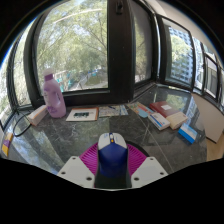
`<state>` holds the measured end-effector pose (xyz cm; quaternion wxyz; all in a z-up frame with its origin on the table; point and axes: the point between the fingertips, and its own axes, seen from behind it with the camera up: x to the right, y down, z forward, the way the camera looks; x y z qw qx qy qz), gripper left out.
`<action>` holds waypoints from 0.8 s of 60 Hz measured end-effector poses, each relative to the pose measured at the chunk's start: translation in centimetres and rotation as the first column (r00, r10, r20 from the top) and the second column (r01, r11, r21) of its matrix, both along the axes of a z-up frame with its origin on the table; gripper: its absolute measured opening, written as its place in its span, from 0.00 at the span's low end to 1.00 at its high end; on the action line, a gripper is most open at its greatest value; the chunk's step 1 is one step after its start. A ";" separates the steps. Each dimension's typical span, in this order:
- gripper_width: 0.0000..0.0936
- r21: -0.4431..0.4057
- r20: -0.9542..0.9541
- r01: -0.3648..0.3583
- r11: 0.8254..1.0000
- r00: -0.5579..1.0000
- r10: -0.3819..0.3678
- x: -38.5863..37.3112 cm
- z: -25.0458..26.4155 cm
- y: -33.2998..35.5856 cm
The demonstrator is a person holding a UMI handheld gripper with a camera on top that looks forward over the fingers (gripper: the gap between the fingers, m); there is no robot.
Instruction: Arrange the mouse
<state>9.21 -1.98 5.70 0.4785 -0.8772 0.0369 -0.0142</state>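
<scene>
A computer mouse (111, 156) with a dark blue body and a white front sits between my gripper's (111, 165) two fingers, nose pointing away from me. The magenta pads (92, 156) press against both of its sides, so the fingers are shut on it. It is held above a glass tabletop (70, 135) in front of a large window.
A pink bottle (52, 96) stands at the far left of the table. Papers (82, 114) and books (158, 110) lie beyond the fingers, with boxes (178, 120) to the right. Windows close off the far side.
</scene>
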 end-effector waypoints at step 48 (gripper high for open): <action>0.92 0.007 0.070 0.010 1.000 0.998 -0.011 -1.9 7.3 -11.4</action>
